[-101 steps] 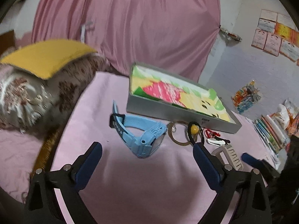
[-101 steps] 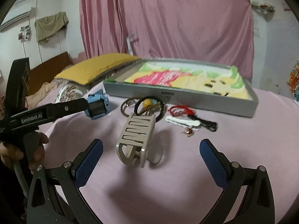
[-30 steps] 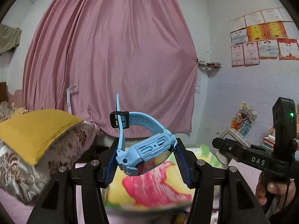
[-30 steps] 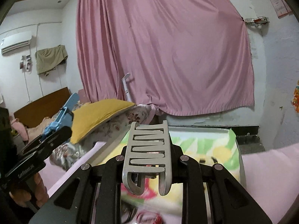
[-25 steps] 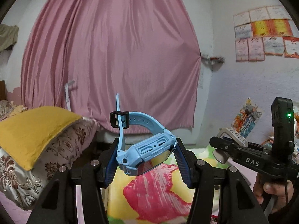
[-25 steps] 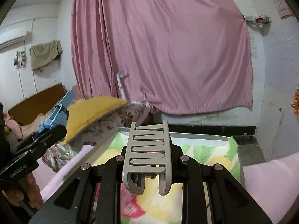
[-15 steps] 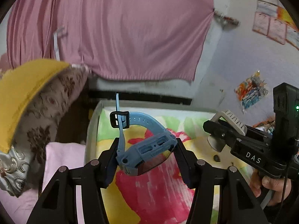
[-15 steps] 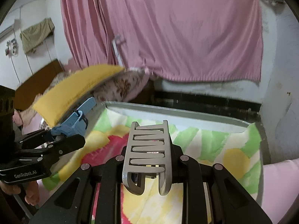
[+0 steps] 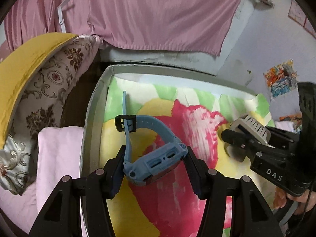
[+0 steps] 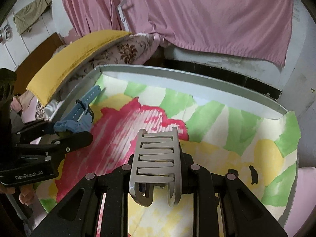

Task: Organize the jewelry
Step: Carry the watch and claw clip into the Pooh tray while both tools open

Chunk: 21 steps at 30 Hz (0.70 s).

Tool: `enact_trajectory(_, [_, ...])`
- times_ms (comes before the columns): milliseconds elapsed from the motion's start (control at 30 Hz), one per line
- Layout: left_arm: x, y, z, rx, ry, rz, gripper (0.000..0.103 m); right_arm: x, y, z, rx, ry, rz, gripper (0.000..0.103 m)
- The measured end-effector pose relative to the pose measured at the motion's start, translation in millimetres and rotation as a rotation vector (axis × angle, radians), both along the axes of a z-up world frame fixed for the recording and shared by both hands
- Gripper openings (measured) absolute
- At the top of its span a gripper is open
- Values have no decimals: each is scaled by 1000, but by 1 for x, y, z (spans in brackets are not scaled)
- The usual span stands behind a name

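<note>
My left gripper is shut on a blue wristwatch and holds it above the grey box, over the left part of its flowered lining. My right gripper is shut on a grey hair claw clip and holds it above the same box, near its middle. The right gripper with the clip also shows in the left wrist view at the right. The left gripper with the watch also shows in the right wrist view at the left.
The box has a lining of pink, yellow and green paper. A patterned pillow with a yellow cushion lies left of the box. A pink sheet covers the surface. A pink curtain hangs behind.
Both grippers were open over the watch and clip on the sheet, then shut on them and lifted. In the last second both have tilted down and moved forward over the box.
</note>
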<state>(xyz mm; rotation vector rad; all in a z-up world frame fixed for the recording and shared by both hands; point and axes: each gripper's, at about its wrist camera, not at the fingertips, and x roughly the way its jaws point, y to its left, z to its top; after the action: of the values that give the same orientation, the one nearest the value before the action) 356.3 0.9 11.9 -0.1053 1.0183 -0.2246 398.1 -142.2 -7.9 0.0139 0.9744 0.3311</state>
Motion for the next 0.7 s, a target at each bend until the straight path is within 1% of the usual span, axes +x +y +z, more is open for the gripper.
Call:
enact_trajectory(67, [-1, 1, 1, -12, 4, -3, 54, -1, 1, -2, 5, 12, 4, 22])
enact_trajectory(133, [-2, 3, 2, -24, 6, -1, 55, -1, 1, -4, 17, 22, 2, 34])
enact_trajectory(167, [-4, 5, 3, -32, 2, 6, 59, -3, -2, -4, 24, 18, -1, 43])
enact_trajectory(200, [-6, 8, 4, -45, -8, 15, 61, -6, -4, -1, 34, 6, -7, 46])
enact_trajectory(267, [-11, 14, 6, -74, -29, 28, 61, -12, -8, 3, 38, -20, -14, 47])
enact_trajectory(333, [-21, 20, 11, -98, -69, 47, 65, -22, -12, 9, 48, -49, -25, 48])
enact_trajectory(367, [-25, 22, 14, -107, -88, 53, 69, -25, -15, 11, 54, -61, -30, 50])
enact_trajectory(400, [-29, 24, 16, -116, -108, 57, 74, -33, -18, 15, 75, -91, -36, 55])
enact_trajectory(433, [-36, 25, 19, -124, -135, 62, 76, -39, -20, 17, 85, -108, -41, 58])
enact_trajectory(500, [-51, 27, 25, -128, -185, 63, 77, -53, -25, 20, 104, -155, -56, 63])
enact_trajectory(533, [-54, 27, 26, -127, -196, 60, 78, -62, -27, 22, 114, -183, -60, 65])
enact_trajectory(600, [-71, 25, 31, -113, -243, 56, 82, -77, -29, 27, 116, -233, -72, 75])
enact_trajectory(633, [-75, 27, 31, -110, -258, 56, 83, -83, -32, 30, 120, -258, -75, 77])
enact_trajectory(667, [-85, 25, 33, -104, -291, 53, 85, -94, -33, 32, 123, -290, -75, 79])
enact_trajectory(700, [-93, 25, 35, -101, -314, 53, 91, -102, -35, 34, 122, -312, -79, 82])
